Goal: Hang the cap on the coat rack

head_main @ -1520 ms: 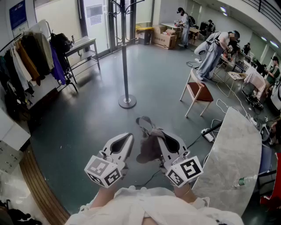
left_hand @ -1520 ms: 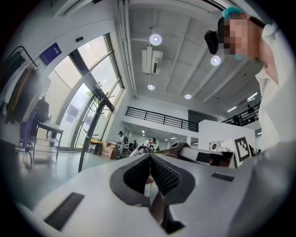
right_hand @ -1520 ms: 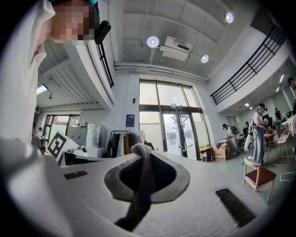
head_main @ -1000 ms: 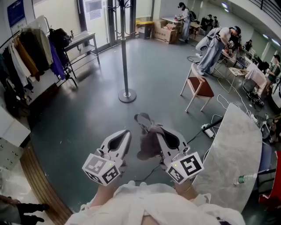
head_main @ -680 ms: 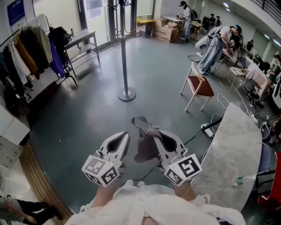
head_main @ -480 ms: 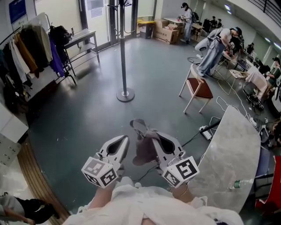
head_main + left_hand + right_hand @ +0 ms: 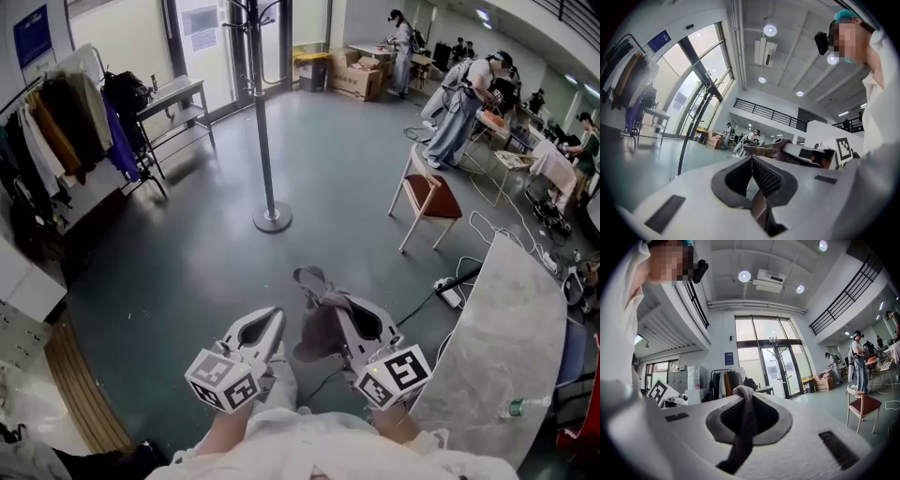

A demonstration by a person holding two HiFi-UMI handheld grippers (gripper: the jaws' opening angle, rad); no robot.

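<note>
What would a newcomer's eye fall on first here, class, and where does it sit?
First, the two white grippers low in the head view: the right gripper is shut on a brownish cap, the left gripper shut and empty. Next, the coat rack, a dark pole standing ahead on the grey floor, apart from the cap.

Open grey floor [image 7: 169, 281] straight ahead, up to the round base of the coat rack [image 7: 263, 122]. To the right: 1 chair [image 7: 427, 197] well apart from the pole, a power strip [image 7: 448, 294] lying on the floor, then a marble table [image 7: 506, 328] close by at the near right. To the left: clothes rail [image 7: 66, 122] and bench [image 7: 173, 98] along the wall, well apart from the pole.
</note>
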